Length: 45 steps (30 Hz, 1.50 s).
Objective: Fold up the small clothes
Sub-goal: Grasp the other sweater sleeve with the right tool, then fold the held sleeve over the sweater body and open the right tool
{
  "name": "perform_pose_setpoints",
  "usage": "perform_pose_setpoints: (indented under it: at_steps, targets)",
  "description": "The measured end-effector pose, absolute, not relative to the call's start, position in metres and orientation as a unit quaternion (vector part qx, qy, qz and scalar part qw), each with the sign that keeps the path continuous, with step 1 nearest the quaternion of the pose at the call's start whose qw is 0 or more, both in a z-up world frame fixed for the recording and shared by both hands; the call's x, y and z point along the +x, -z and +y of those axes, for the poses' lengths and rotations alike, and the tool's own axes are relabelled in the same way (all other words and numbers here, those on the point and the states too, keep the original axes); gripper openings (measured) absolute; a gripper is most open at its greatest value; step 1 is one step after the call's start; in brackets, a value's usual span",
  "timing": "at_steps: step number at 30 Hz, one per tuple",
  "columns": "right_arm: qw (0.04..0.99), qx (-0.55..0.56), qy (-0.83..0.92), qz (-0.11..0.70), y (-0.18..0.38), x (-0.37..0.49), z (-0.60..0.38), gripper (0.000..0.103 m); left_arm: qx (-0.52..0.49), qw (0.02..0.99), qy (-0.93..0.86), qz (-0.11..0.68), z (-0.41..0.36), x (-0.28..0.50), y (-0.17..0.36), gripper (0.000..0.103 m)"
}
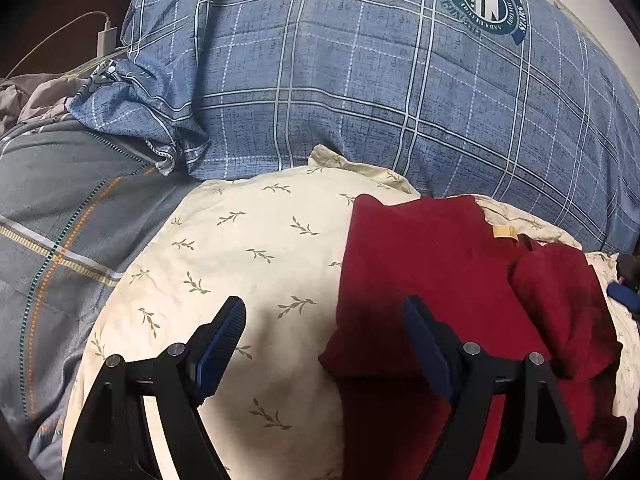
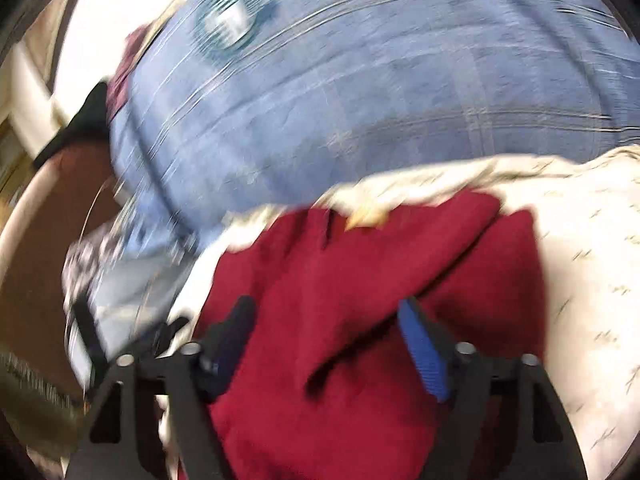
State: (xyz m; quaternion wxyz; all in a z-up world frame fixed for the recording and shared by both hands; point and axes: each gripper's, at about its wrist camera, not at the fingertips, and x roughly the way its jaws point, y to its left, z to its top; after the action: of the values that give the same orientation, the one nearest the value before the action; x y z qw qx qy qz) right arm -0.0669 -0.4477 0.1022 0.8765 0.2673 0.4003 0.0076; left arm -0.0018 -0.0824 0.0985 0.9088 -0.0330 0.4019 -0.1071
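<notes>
A dark red garment (image 1: 432, 272) lies folded on a cream leaf-print pillow (image 1: 240, 248). A small tan label (image 1: 505, 232) shows near its far edge. My left gripper (image 1: 324, 312) is open and empty, just above the garment's left edge, with one finger over the pillow and one over the red cloth. In the blurred right wrist view the same red garment (image 2: 360, 280) lies under my right gripper (image 2: 328, 312), which is open and empty, its fingers spread over the cloth. A fold runs across the garment.
A big blue plaid pillow (image 1: 360, 80) with a round green crest (image 1: 480, 0) lies behind the cream pillow. A grey striped quilt (image 1: 60, 220) is at left. A white charger and cable (image 1: 106, 36) lie at far left. A brown floor (image 2: 48, 240) shows at the right view's left.
</notes>
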Motion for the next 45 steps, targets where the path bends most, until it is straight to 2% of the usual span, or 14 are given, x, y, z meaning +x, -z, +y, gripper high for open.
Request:
perform_pose_setpoints:
  at_steps: [3,5,6,10,15,18,19,24,27,28,39,41,42,45]
  targets:
    - [0.842,0.311,0.036,0.439,-0.073,-0.037,-0.469,0.081,-0.036,0.909,0.105,0.402,-0.081,0.0,-0.099,0.08]
    - [0.831,0.332,0.014,0.447,-0.059,-0.027,-0.472,0.038,-0.043,0.909,0.11,0.399,-0.078,0.001,-0.101,0.08]
    - [0.832,0.324,0.014,0.451,-0.058,-0.022,-0.469,0.007,-0.048,0.91,0.115,0.396,-0.076,0.001,-0.102,0.08]
    - [0.86,0.314,-0.079,0.394,-0.09,-0.023,-0.431,0.007,-0.104,0.897,0.175,0.392,-0.06,0.003,-0.107,0.08]
    - [0.826,0.264,-0.227,0.443,-0.087,-0.011,-0.343,0.012,-0.116,0.893,0.186,0.392,-0.05,0.007,-0.104,0.08]
    - [0.8,0.257,-0.241,0.485,-0.069,-0.02,-0.324,0.046,-0.132,0.89,0.193,0.391,-0.045,0.009,-0.104,0.08]
    - [0.804,0.257,-0.231,0.484,-0.069,-0.027,-0.328,0.051,-0.141,0.889,0.194,0.389,-0.042,0.01,-0.106,0.08]
    - [0.848,0.214,-0.152,0.461,-0.094,-0.071,-0.378,0.053,-0.179,0.889,0.185,0.379,-0.026,0.01,-0.107,0.08]
    - [0.883,0.181,-0.037,0.43,-0.117,-0.099,-0.43,0.075,-0.172,0.889,0.185,0.383,-0.029,0.009,-0.105,0.08]
    - [0.889,0.175,-0.003,0.423,-0.121,-0.105,-0.443,0.076,-0.167,0.889,0.187,0.383,-0.031,0.008,-0.104,0.08]
    - [0.842,0.187,0.076,0.5,-0.07,-0.091,-0.467,0.072,-0.144,0.893,0.186,0.383,-0.044,0.006,-0.102,0.08]
    - [0.847,0.172,0.081,0.497,-0.061,-0.09,-0.468,0.041,-0.145,0.893,0.192,0.381,-0.046,0.005,-0.103,0.08]
    - [0.855,0.148,0.093,0.488,-0.063,-0.093,-0.469,0.015,-0.145,0.891,0.198,0.382,-0.047,0.004,-0.103,0.08]
    - [0.871,0.172,0.095,0.45,-0.078,-0.113,-0.488,0.011,-0.151,0.885,0.22,0.381,-0.049,0.001,-0.105,0.08]
